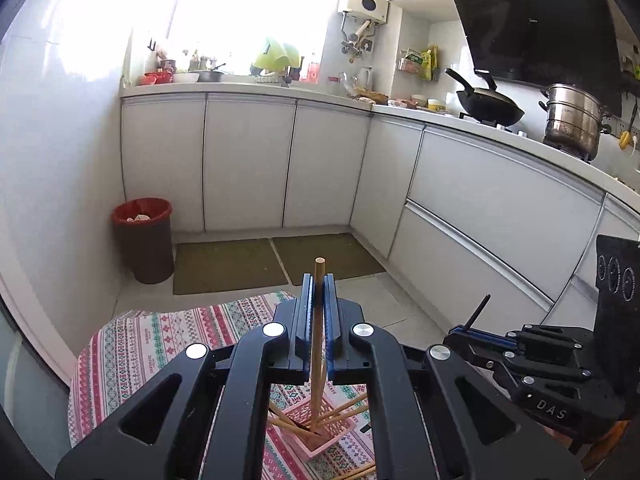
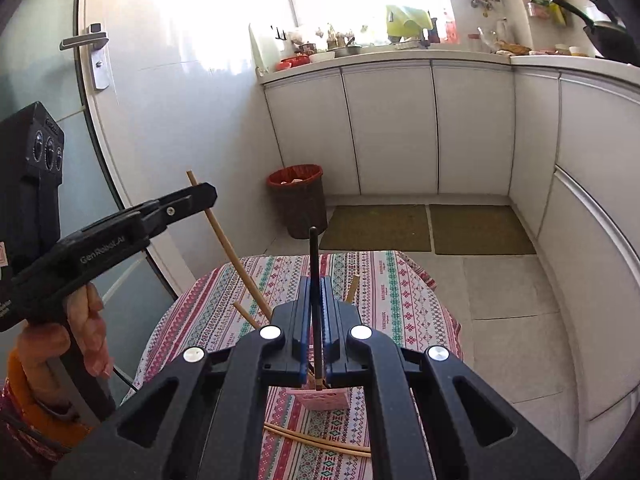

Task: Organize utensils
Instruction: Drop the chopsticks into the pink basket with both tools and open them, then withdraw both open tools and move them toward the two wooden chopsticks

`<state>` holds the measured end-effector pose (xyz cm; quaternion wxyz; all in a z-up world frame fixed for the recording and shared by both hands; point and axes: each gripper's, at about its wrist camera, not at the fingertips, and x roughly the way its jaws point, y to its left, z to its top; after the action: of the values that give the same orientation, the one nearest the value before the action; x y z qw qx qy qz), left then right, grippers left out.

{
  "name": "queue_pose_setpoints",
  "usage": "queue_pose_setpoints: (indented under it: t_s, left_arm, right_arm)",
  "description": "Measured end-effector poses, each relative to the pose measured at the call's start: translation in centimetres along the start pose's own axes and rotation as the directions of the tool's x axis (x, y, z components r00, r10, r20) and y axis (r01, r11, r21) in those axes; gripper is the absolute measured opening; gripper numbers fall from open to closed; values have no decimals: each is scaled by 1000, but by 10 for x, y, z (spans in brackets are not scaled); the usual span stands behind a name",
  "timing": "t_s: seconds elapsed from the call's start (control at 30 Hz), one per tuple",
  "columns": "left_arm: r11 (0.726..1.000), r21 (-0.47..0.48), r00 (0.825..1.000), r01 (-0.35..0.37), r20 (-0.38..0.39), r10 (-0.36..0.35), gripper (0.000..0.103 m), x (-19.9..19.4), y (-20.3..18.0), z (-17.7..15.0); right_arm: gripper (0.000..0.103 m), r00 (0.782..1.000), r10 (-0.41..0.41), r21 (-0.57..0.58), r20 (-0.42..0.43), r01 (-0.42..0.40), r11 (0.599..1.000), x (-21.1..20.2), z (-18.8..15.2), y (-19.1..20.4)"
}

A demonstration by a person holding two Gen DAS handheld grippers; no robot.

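Chopsticks are the things being sorted, and the left wrist view shows one light wooden chopstick (image 1: pixel 319 320) pinched between the blue pads of the left gripper (image 1: pixel 319 280), whose jaws are closed tight on it. The stick stands nearly upright, its top end poking above the fingertips and its lower end reaching down into a pink slotted basket (image 1: pixel 320 436). Several more wooden chopsticks (image 1: pixel 344 406) lean out of that basket at low angles. The basket sits on a small table covered with a striped patterned tablecloth (image 1: pixel 160 344). At the right edge of this view the right gripper (image 1: pixel 476 322) appears from the side, clamped on a dark chopstick (image 1: pixel 479 311) whose tip sticks up past its fingers. Behind lie white kitchen cabinets (image 1: pixel 248 160), a red-lined bin (image 1: pixel 143 240) and two floor mats (image 1: pixel 228 266).

From the right wrist view, the right gripper (image 2: pixel 316 284) has its jaws closed on the dark chopstick (image 2: pixel 315 272), which runs upright between the blue pads with its lower tip just above the pink basket (image 2: pixel 320 398). To the left, the left gripper (image 2: pixel 200 196) is seen side on, held by a bare hand (image 2: pixel 86 332), gripping the light chopstick (image 2: pixel 228 248), which slants down toward the basket. Two loose wooden chopsticks (image 2: pixel 320 440) lie flat on the tablecloth (image 2: pixel 400 300) just in front of the basket. A door handle (image 2: pixel 86 42) shows at upper left.
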<state>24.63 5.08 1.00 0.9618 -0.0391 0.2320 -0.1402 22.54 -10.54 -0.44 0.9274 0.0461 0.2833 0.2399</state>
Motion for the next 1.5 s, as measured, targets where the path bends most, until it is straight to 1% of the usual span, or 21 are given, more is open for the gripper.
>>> queue_pose_setpoints:
  t_s: [0.1, 0.13, 0.17, 0.27, 0.33, 0.4, 0.5, 0.6, 0.77, 0.8, 0.83, 0.87, 1.07, 1.2, 1.27, 1.3, 1.33, 1.37, 1.43, 1.47, 1.5]
  left_arm:
    - [1000, 11, 997, -10, -76, 11, 6, 26, 5, -17]
    - [1000, 12, 996, -1, -91, 2, 8, 30, 7, -24]
    - [1000, 8, 996, 4, -92, -3, 10, 31, 10, -28]
    - [1000, -24, 999, 4, -48, -5, 21, 20, 18, -33]
    - [999, -48, 1000, -4, -16, 3, 33, 10, 22, -30]
    - [998, -62, 1000, -15, 16, 16, 40, -1, 25, -25]
    - [997, -75, 999, -12, 43, 15, 42, -11, 28, -16]
    - [997, -75, 999, -14, 49, 18, 43, -16, 29, -16]
    - [996, -79, 999, -40, 24, 42, 45, -14, 35, -24]
    - [996, -84, 999, -45, 19, 47, 45, -14, 37, -25]
    - [995, -87, 999, -45, 17, 47, 45, -16, 39, -26]
    - [995, -89, 999, -41, 16, 43, 45, -18, 40, -26]
    - [998, -55, 1000, -20, 15, 21, 45, -34, 26, -26]
    - [999, -34, 1000, -14, -10, 13, 47, -40, 15, -33]
    - [1000, -26, 999, -11, -31, 10, 48, -42, 11, -38]
    - [1000, -22, 999, -11, -39, 10, 49, -43, 10, -41]
    - [1000, -20, 999, -13, -45, 12, 51, -44, 9, -43]
    - [1000, -18, 999, -15, -52, 14, 52, -45, 8, -45]
    - [1000, -19, 998, -19, -66, 17, 59, -47, 6, -49]
    - [1000, -22, 997, -20, -69, 19, 61, -48, 5, -51]
    - [1000, -24, 997, -20, -71, 18, 66, -49, 4, -53]
  right_arm:
    - [5, 1000, 1, 9, -20, -1, 1000, 14, -2, -4]
    - [5, 1000, 2, 10, -28, -2, 1000, 18, -4, -5]
    - [5, 999, 2, 10, -34, -2, 1000, 21, -5, -6]
    - [5, 999, 4, 8, -44, -4, 1000, 28, -6, -7]
    - [5, 999, 4, 5, -47, -4, 1000, 32, -7, -6]
    - [5, 999, 4, -2, -49, -4, 1000, 33, -7, -4]
    - [5, 999, 1, -10, -51, -1, 1000, 37, -7, -1]
    - [5, 999, 3, -10, -50, -4, 1000, 44, -9, 1]
    - [7, 998, 13, -14, -62, -14, 1000, 64, -17, 3]
    - [10, 997, 17, -8, -69, -17, 1000, 67, -19, 3]
    - [17, 997, 17, 0, -76, -17, 1000, 69, -21, 2]
    - [19, 997, 14, 6, -79, -14, 1000, 70, -21, 2]
    - [19, 998, -14, -16, -59, 13, 1000, 46, -22, 9]
    - [19, 998, -24, -17, -54, 23, 1000, 28, -24, 14]
    - [22, 998, -32, -11, -51, 32, 999, 18, -27, 15]
    - [26, 998, -38, -7, -47, 37, 999, 13, -29, 15]
    - [32, 998, -41, -2, -43, 41, 999, 9, -31, 16]
    - [35, 998, -41, 5, -40, 41, 999, 4, -34, 16]
    - [46, 998, -38, 19, -40, 39, 999, -4, -39, 16]
    - [49, 999, -37, 26, -36, 38, 999, -8, -42, 16]
    - [54, 999, -38, 31, -28, 39, 999, -13, -45, 16]
